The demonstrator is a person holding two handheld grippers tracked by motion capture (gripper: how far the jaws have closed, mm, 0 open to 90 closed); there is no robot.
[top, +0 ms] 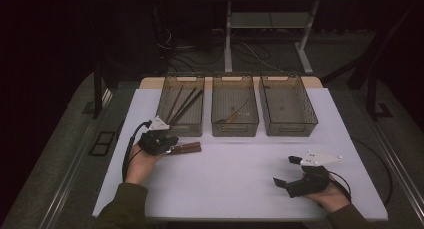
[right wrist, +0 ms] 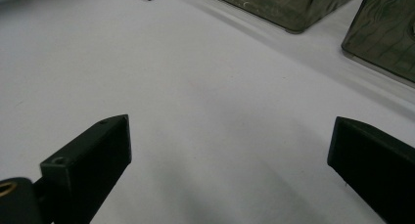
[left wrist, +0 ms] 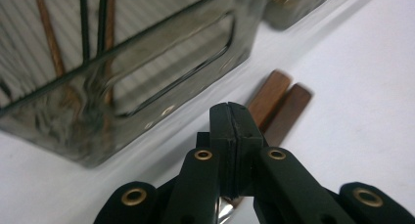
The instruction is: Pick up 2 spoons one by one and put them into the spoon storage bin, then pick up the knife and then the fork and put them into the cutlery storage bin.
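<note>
Wooden-handled utensils [top: 186,148] clamped in left gripper [top: 169,148] jaws; right gripper [top: 285,173] rests, jaws spread.

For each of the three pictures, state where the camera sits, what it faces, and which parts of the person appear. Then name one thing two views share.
High view: above the table, looking forward and down at three bins; both forearms and claws show.
Left gripper view: on the left claw, shut, facing the wooden handles beside the left bin.
Right gripper view: on the right claw, open, low over the table.
Shared: the wooden handles, in the high and left gripper views.
</note>
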